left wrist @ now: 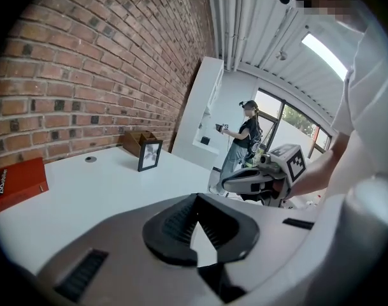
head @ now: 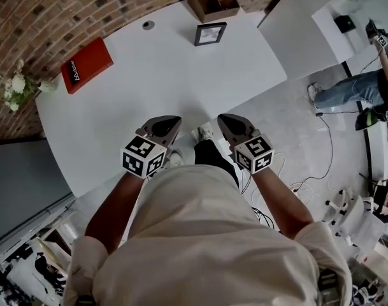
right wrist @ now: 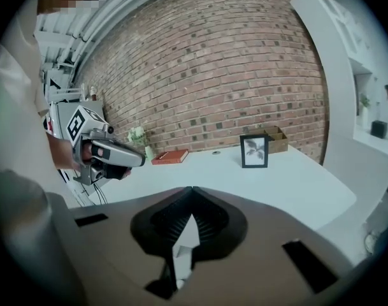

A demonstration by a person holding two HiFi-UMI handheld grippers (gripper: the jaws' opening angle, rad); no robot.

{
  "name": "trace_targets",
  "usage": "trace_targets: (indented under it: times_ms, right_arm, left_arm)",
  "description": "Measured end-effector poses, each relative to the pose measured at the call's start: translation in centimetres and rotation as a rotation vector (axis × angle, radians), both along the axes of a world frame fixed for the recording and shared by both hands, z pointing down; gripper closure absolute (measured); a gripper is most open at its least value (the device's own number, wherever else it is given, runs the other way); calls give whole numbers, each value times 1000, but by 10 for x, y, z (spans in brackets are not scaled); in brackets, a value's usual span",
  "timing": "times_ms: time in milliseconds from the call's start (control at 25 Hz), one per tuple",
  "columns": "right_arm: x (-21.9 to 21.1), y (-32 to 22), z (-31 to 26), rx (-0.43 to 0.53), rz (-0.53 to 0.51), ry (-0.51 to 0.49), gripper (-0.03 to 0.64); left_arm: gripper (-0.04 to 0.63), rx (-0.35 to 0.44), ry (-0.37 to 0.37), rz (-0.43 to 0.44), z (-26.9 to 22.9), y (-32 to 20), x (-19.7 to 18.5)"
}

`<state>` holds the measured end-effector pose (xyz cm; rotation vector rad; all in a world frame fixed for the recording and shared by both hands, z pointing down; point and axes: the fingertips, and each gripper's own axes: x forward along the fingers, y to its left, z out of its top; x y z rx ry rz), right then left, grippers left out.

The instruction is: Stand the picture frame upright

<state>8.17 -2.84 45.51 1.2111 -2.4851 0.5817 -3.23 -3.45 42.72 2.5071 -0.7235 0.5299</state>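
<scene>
- Black rectangular picture frame (head: 210, 34) already stands upright near the far edge of the white desk (head: 168, 101).
- Left tool (head: 167, 123) and right tool (head: 229, 122), both clenched empty, hang well clear; best leave it untouched.

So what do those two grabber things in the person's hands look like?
The left gripper and right gripper match. Both are grey-brown shells that narrow to a point like a beak, with black ribbed pads inside. Each has a white cube at the back, printed with black square markers. The person wears a cream top with loose sleeves.
</scene>
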Motion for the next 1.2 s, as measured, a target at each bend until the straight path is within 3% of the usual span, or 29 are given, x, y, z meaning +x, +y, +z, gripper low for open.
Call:
trace_targets:
  times_ms: [680,1200]
  right_arm:
    - [-32,57,-31,57,3,12,612]
    - [-54,64,-41,82,-33,19,612]
  left_arm:
    - [598,32,38,5,-17,49,-36]
    - [598,40,56,-18,-22,60,-57]
